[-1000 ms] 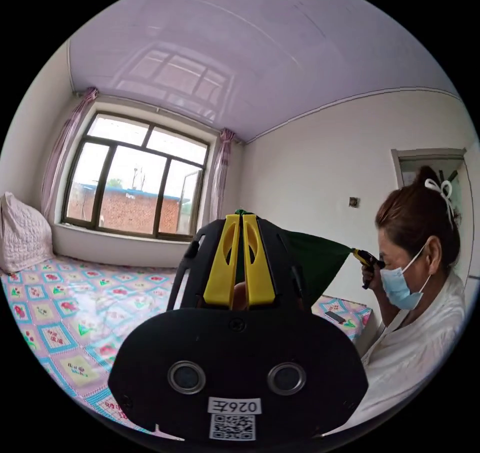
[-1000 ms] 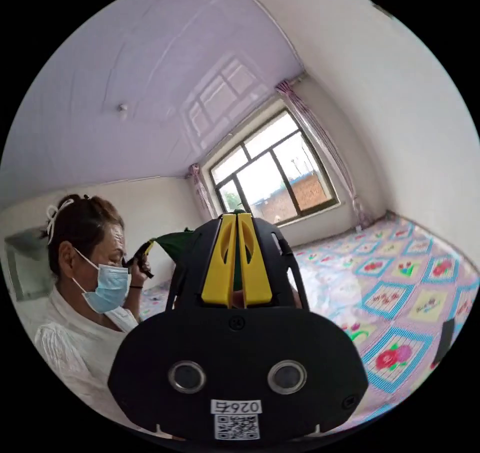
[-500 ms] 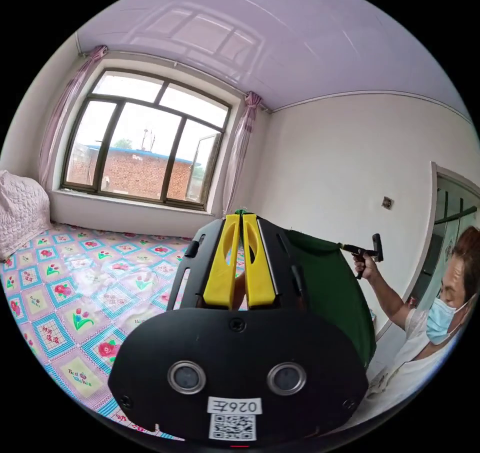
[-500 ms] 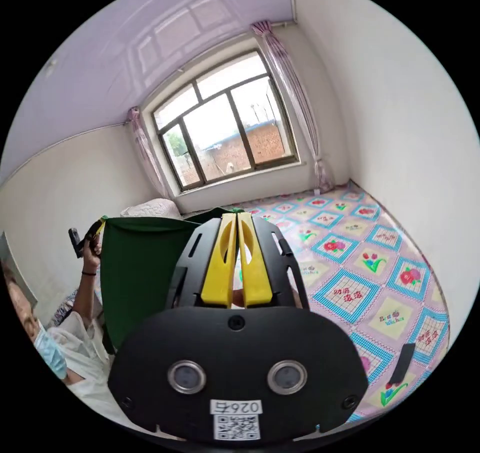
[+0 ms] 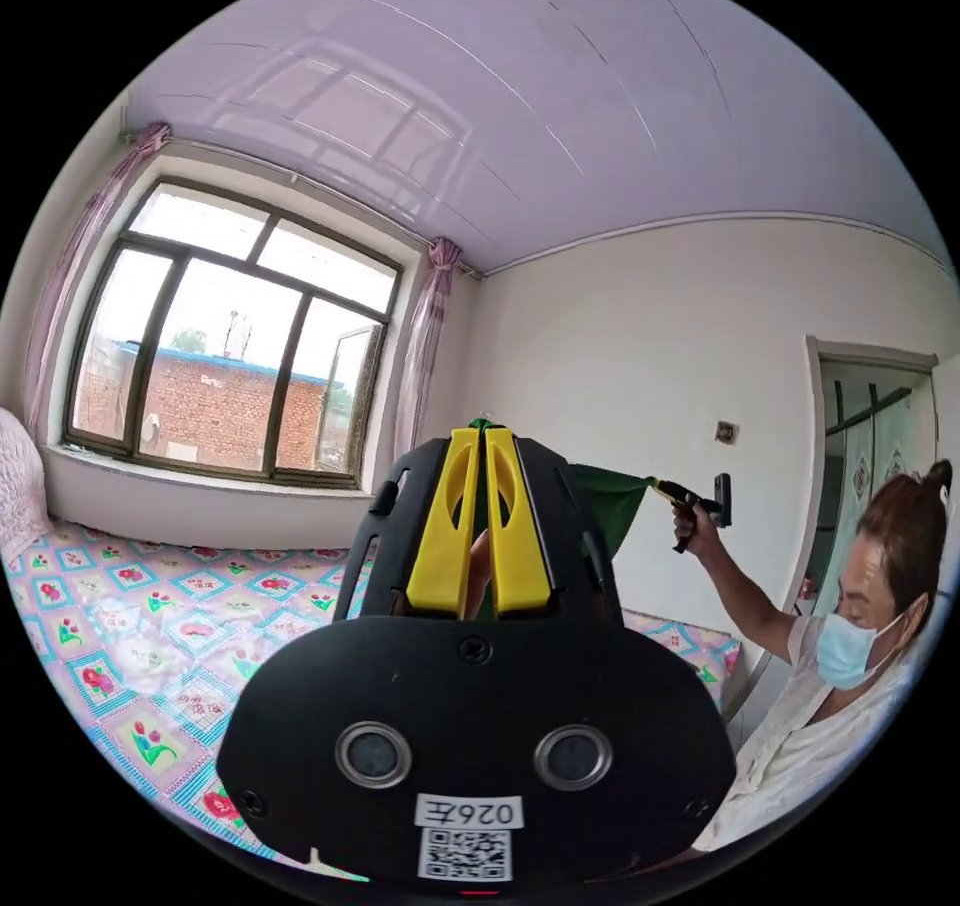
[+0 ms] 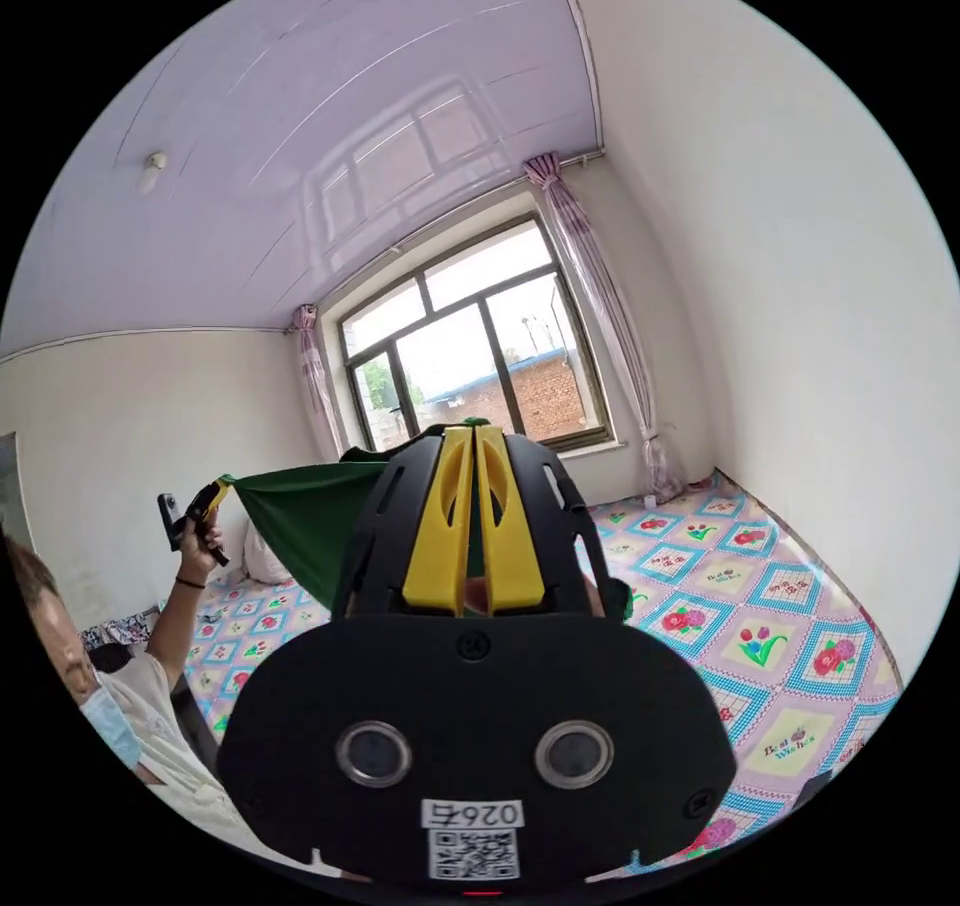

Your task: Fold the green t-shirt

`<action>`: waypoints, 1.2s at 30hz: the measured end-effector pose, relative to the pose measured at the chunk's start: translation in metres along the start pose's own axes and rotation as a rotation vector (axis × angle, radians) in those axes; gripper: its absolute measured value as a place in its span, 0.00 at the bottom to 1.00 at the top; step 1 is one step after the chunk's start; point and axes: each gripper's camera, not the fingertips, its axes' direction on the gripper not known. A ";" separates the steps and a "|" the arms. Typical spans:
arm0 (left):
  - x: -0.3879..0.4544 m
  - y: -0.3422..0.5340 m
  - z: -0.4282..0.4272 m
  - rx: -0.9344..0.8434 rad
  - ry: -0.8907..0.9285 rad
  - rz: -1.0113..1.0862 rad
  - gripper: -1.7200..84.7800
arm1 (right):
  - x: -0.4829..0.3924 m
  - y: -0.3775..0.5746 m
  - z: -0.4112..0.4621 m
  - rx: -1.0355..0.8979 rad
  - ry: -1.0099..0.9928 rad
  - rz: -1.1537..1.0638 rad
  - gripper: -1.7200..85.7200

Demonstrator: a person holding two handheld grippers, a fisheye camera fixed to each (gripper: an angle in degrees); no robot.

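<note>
Jaws of my left gripper (image 5: 485,436) and right gripper (image 6: 474,431) both clamp the green t-shirt (image 6: 300,516); soft, light cloth, best gripped at its corners.

bed (image 5: 150,646), floral patchwork sheet (image 6: 760,626), perhaps pillow (image 6: 262,561)

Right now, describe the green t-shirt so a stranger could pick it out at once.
Start from the big dark-framed window above the floral patchwork bedspread. In front of it, the dark green cotton t-shirt hangs in the air, stretched between the right gripper and the left gripper. It is the one plain, solid-coloured cloth, held off the patterned bed.
</note>
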 end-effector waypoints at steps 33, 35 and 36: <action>-0.039 0.582 -0.104 -0.817 -0.107 -0.922 0.01 | 0.081 0.574 -0.021 -0.800 0.205 0.526 0.00; -0.040 0.590 -0.104 -0.835 -0.109 -0.932 0.01 | 0.082 0.575 -0.024 -0.778 0.190 0.545 0.00; -0.042 0.596 -0.104 -0.860 -0.115 -0.938 0.01 | 0.083 0.577 -0.024 -0.777 0.182 0.556 0.00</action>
